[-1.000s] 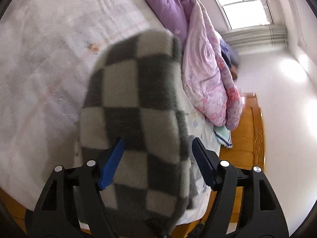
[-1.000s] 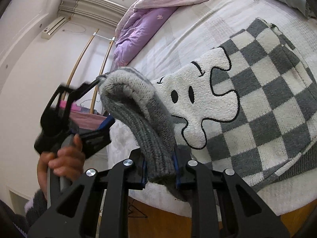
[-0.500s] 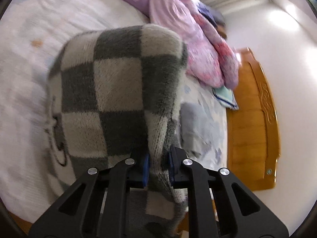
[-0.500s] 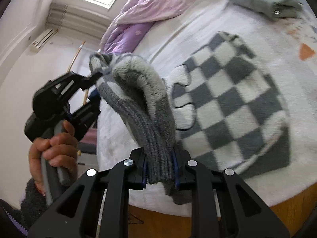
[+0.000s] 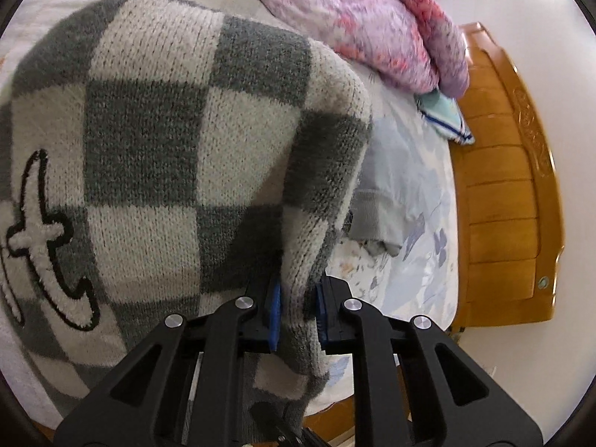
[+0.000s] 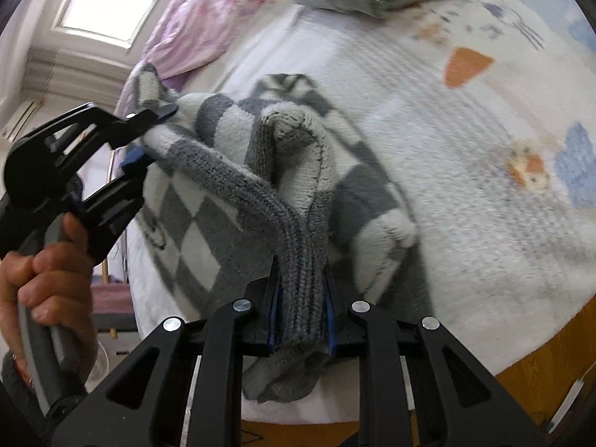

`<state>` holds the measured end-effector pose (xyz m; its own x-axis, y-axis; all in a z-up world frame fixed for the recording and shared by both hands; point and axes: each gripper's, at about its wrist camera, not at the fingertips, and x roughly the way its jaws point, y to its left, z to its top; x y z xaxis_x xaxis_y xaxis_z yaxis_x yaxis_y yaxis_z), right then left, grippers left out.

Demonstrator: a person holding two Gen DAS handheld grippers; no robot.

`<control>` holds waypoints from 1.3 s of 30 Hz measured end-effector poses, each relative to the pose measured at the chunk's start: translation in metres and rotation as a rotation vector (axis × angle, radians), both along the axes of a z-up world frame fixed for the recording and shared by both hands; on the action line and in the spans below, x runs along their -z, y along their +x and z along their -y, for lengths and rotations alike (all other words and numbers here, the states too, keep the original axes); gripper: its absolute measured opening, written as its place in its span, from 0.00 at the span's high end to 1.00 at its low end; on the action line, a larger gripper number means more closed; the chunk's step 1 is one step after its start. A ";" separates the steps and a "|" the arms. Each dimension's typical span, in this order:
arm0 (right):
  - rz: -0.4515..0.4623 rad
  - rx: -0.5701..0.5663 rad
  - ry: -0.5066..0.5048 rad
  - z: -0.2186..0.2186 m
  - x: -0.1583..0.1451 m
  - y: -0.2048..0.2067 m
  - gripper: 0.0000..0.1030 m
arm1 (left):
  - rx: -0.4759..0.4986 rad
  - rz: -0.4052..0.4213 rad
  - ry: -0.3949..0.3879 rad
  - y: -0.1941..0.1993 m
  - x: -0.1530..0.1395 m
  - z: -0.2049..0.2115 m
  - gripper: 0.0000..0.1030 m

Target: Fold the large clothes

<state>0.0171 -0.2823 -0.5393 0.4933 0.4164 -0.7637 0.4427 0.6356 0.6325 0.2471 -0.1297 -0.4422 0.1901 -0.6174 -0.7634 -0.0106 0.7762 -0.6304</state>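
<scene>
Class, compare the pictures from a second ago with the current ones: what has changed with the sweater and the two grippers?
The left gripper, open around the checkered sweater a second ago, has shut on its edge. Both grippers have carried the lifted hem forward over the sweater's body on the bed. The right gripper stays clamped on the hem.

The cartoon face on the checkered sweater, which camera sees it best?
The left wrist view. There the cartoon face on the checkered sweater shows as a fluffy white patch with a black outline, at the left edge. In the right wrist view the sweater is bunched up and only a small bit of black outline peeks out.
</scene>
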 end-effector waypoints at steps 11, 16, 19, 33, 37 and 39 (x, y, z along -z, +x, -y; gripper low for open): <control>-0.102 0.038 -0.022 0.018 0.025 0.003 0.84 | 0.053 -0.041 0.052 0.007 0.021 0.051 0.86; -0.137 0.036 -0.039 0.016 0.029 0.005 0.84 | 0.067 -0.065 0.096 0.012 0.030 0.057 0.86; -0.153 0.035 -0.047 0.014 0.031 0.006 0.83 | 0.084 -0.073 0.124 0.013 0.034 0.061 0.86; -0.185 0.048 -0.044 0.013 0.036 0.012 0.83 | 0.119 -0.184 0.140 0.033 0.069 0.071 0.86; -0.191 0.030 -0.029 0.015 0.033 0.016 0.80 | 0.094 -0.218 0.014 0.040 0.061 0.063 0.32; -0.194 0.018 -0.023 0.015 0.030 0.016 0.78 | 0.076 -0.189 -0.066 0.034 0.045 0.058 0.13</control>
